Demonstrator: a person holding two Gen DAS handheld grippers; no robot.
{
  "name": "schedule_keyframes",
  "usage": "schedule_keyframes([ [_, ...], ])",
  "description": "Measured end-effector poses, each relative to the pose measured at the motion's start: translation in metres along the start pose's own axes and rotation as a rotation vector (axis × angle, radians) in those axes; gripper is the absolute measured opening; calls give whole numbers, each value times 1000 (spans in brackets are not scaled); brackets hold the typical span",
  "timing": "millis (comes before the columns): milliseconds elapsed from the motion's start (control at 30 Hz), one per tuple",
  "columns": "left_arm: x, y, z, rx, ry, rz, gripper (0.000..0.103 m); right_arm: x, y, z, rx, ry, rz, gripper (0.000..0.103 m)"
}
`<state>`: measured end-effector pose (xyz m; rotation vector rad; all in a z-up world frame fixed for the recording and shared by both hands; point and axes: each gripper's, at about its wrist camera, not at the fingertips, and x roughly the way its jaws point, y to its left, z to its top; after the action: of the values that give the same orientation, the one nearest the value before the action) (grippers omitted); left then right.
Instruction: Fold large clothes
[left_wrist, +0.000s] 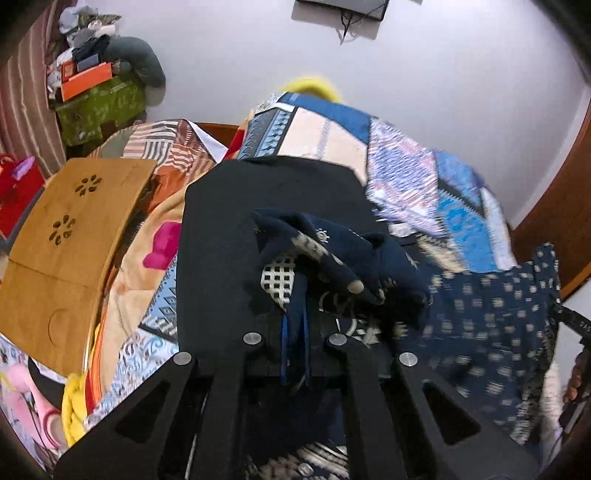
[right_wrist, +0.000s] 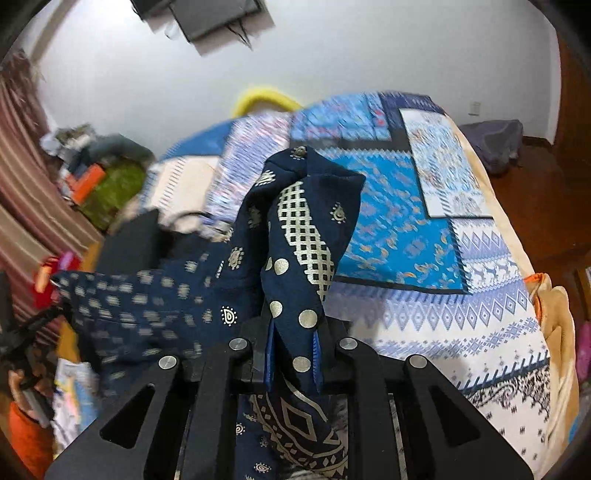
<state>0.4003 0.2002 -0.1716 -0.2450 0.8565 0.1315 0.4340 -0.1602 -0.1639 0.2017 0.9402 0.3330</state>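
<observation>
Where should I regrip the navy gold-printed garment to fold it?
Both grippers already pinch bunched corners of the navy gold-printed garment: left gripper, right gripper. Likely regrip the flat hem edge sagging between them, coming from above, since it hangs slack over the blue patterned bedspread.

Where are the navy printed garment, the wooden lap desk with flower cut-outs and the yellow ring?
navy printed garment (right_wrist: 306, 229), right wrist view, on the lattice band above the pads.
wooden lap desk with flower cut-outs (left_wrist: 70, 236), left wrist view, on its bare top.
yellow ring (right_wrist: 262, 96), right wrist view, on its upper arc.
</observation>
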Motion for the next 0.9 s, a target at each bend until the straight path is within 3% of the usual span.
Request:
schedule_keyframes([
  [167,16,-7,-4,94,6,74,11,13,-11,-4,-7,28,-48,20],
  [300,6,-8,-7,127,2,89,19,-4,-6,-8,-46,36,-89,22],
  [433,-22,-8,-14,141,-8,89,31,-36,3,-16,-97,1,-103,23],
  [600,-67,-8,-27,166,-31,96,42,-92,23,-31,-181,-61,-107,44],
  [700,-98,-6,-39,175,-30,73,45,-124,33,-41,-224,-97,-109,54],
  [900,-148,-6,-67,196,-43,45,57,-170,48,-69,-292,-139,-99,63],
])
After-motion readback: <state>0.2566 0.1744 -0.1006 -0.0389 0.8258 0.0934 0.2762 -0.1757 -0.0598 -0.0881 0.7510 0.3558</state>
